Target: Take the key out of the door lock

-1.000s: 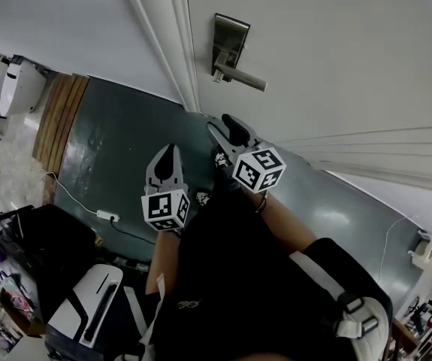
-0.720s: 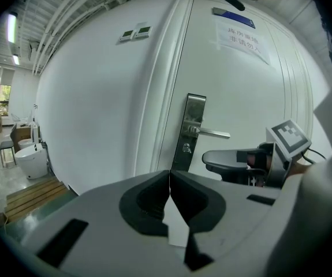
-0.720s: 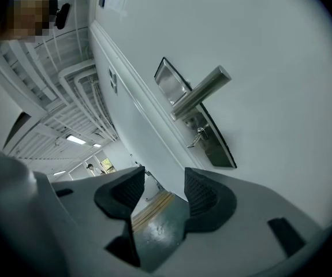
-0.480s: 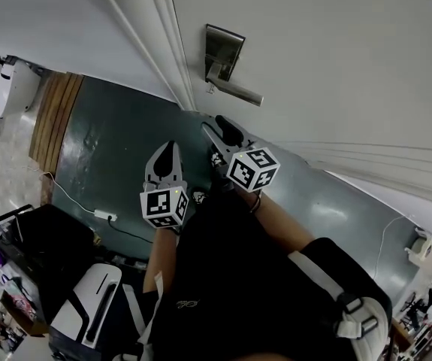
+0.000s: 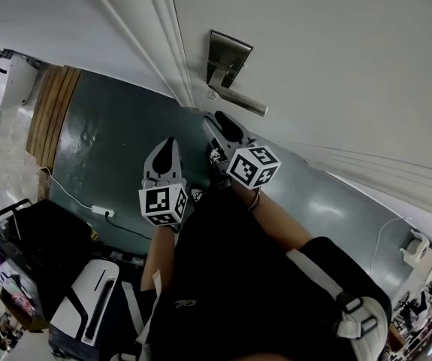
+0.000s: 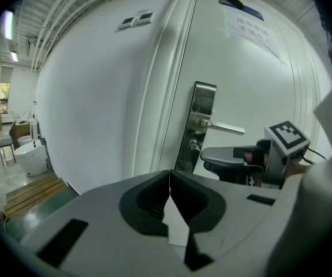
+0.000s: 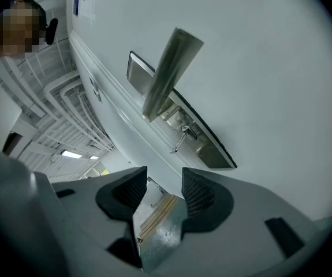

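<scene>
A steel lock plate (image 5: 227,56) with a lever handle (image 5: 240,101) sits on the white door (image 5: 336,59). A small key (image 7: 181,138) sticks out of the plate under the handle; it also shows as the key (image 6: 194,146) in the left gripper view. My right gripper (image 5: 220,128) is just below the handle, short of the key. Its jaws stand apart with nothing between them and have just been closing a little. My left gripper (image 5: 165,150) hangs lower and to the left over the floor, jaws shut and empty.
The white door frame (image 5: 163,43) runs left of the lock. Below are the dark green floor (image 5: 110,141), a wooden step (image 5: 54,111), a white toilet (image 5: 13,81), a cable with a power strip (image 5: 101,211) and black bags (image 5: 43,254).
Both grippers have come nearer to the door lock. The right gripper now sits closer under the handle and has rolled slightly.
</scene>
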Tool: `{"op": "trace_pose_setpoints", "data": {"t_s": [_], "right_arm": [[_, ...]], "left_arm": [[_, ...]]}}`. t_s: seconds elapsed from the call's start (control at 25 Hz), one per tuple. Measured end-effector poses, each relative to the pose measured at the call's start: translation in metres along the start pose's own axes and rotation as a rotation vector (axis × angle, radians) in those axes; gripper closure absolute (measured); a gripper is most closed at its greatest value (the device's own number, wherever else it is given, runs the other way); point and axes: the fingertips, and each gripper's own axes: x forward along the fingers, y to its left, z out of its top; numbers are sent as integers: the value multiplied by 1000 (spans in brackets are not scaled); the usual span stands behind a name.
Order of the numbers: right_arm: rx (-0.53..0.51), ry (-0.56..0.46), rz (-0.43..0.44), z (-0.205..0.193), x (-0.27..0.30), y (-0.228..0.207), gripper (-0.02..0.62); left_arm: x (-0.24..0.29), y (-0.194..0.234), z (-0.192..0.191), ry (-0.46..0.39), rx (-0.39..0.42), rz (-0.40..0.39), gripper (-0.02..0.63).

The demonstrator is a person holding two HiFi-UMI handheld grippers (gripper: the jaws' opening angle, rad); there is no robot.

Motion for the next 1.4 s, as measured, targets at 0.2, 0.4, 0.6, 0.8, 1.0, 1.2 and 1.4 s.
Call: {"op": "trace_pose_setpoints", "data": {"t_s": [0.2, 0.4, 0.6, 0.8, 1.0, 1.2, 1.4], "right_arm": [[85, -36, -4, 10, 9, -7, 410], [170, -82, 5, 19, 14, -12, 411], [261, -112, 27, 24, 20, -17, 417], [343, -134, 77, 31, 31, -20, 424], [419, -210, 86, 35, 34, -19, 457], [514, -302, 45, 40, 36, -27, 466], [567, -328, 4, 38, 33, -30, 496]], "left_arm": [[12, 2, 3, 7, 11, -11, 583], [18, 6, 11, 3, 24, -9, 583], [23, 12, 18, 5, 30, 9, 583], [30, 16, 23, -29, 0, 26, 583], [35, 15, 20, -17, -17, -40, 583], [35, 21, 23, -14, -14, -94, 583], [38, 21, 27, -7, -15, -136, 583]]}}
